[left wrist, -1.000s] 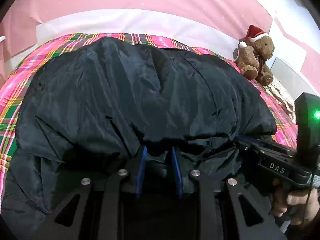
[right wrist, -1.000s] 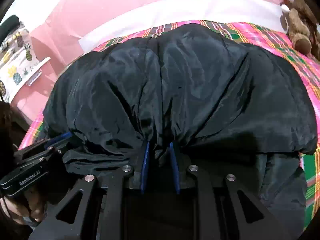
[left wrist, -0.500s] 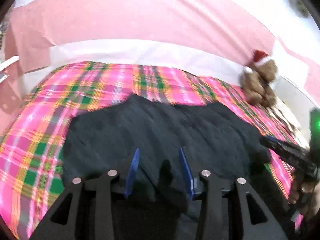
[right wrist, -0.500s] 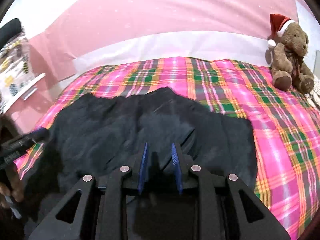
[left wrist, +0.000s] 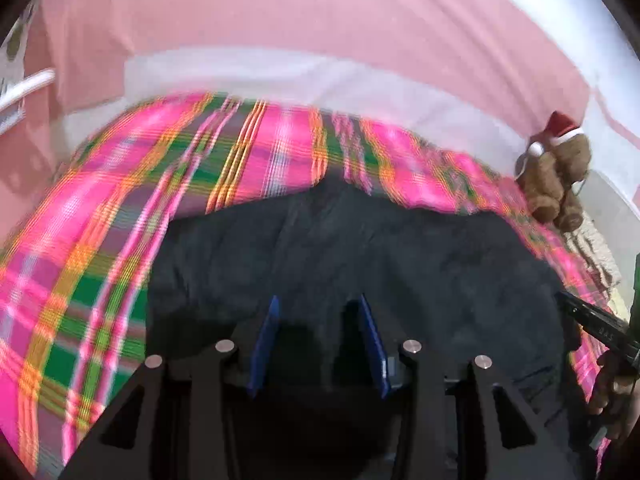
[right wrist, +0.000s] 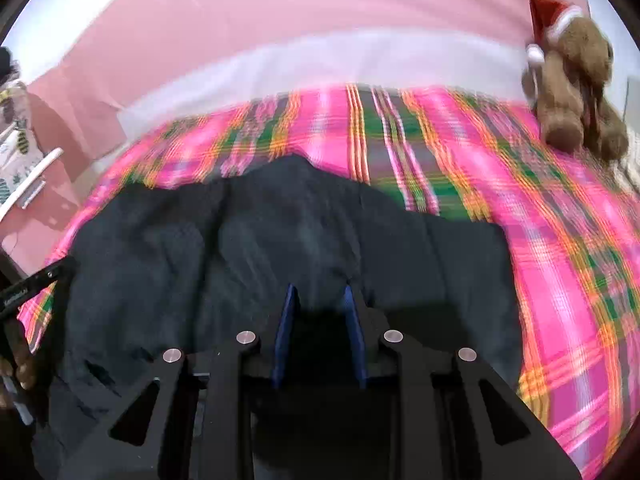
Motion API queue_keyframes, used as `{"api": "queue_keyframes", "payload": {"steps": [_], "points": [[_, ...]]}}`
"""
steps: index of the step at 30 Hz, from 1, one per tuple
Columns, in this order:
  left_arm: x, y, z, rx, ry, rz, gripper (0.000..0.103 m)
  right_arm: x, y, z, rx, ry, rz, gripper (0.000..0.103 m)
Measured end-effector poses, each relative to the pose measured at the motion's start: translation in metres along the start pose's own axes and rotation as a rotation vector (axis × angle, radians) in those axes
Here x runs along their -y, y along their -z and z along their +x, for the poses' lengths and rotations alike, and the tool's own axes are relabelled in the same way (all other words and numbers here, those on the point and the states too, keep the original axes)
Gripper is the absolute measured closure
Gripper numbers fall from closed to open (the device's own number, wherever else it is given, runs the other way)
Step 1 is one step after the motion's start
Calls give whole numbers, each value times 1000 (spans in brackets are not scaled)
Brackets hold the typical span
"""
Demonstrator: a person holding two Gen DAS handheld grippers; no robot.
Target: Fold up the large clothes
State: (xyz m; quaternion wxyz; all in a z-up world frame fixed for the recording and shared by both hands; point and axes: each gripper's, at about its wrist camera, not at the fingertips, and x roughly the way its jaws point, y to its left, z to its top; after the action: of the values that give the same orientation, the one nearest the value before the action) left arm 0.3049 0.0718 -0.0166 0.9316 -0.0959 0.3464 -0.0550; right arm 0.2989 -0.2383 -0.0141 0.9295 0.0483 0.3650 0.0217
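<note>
A black jacket [left wrist: 400,248] lies spread flat on the pink plaid bedspread [left wrist: 120,240]; the right wrist view shows the same jacket [right wrist: 240,240] from its other side. My left gripper [left wrist: 318,298] hovers over the jacket's near edge, its blue pads [left wrist: 268,336] apart with no fabric pinched. My right gripper [right wrist: 319,286] hangs over the near edge too. Its jaws are opening, and I see no cloth clamped between them, only the jacket below. Each gripper shows in the other's view: the right gripper [left wrist: 592,320] at the right edge, the left gripper [right wrist: 36,284] at the left edge.
A brown teddy bear [right wrist: 576,88] in a red hat sits at the bed's far right corner. A pink wall with a white band [left wrist: 280,80] runs behind the bed. Patterned cloth on a shelf [right wrist: 16,148] stands to the left. Bare bedspread [right wrist: 560,240] lies right of the jacket.
Both grippers were shut on the jacket's bunched near edge; they have let go, risen and drawn back. The jacket has dropped flat, and much more bedspread shows.
</note>
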Motion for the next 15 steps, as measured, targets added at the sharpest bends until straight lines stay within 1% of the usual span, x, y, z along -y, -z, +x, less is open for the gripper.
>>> {"api": "queue_keyframes", "payload": {"steps": [2, 3, 5, 6, 7, 8, 9, 10, 12, 15], "points": [[8, -19, -1, 37, 10, 20, 60, -5, -16, -4, 35, -17, -6, 76], [12, -26, 3, 49, 1, 36, 60, -8, -23, -1, 39, -22, -12, 76], [16, -36, 19, 38, -18, 56, 60, -10, -31, 12, 33, -13, -23, 76], [15, -37, 31, 17, -24, 54, 60, -8, -33, 26, 6, -6, -19, 76], [13, -36, 45, -11, -43, 50, 60, -6, -33, 36, -19, -3, -11, 76], [10, -31, 57, -41, -59, 40, 60, 1, -27, 55, -69, 10, 4, 76], [6, -26, 67, -57, -54, 32, 59, 4, -23, 65, -94, 8, 11, 75], [2, -19, 74, -51, -48, 30, 59, 9, -18, 73, -104, -5, 20, 73], [-3, -12, 77, -35, -33, 21, 59, 16, -9, 74, -78, -29, 38, 73], [0, -13, 76, -40, -40, 31, 60, 12, -10, 71, -85, -10, 18, 73]]}}
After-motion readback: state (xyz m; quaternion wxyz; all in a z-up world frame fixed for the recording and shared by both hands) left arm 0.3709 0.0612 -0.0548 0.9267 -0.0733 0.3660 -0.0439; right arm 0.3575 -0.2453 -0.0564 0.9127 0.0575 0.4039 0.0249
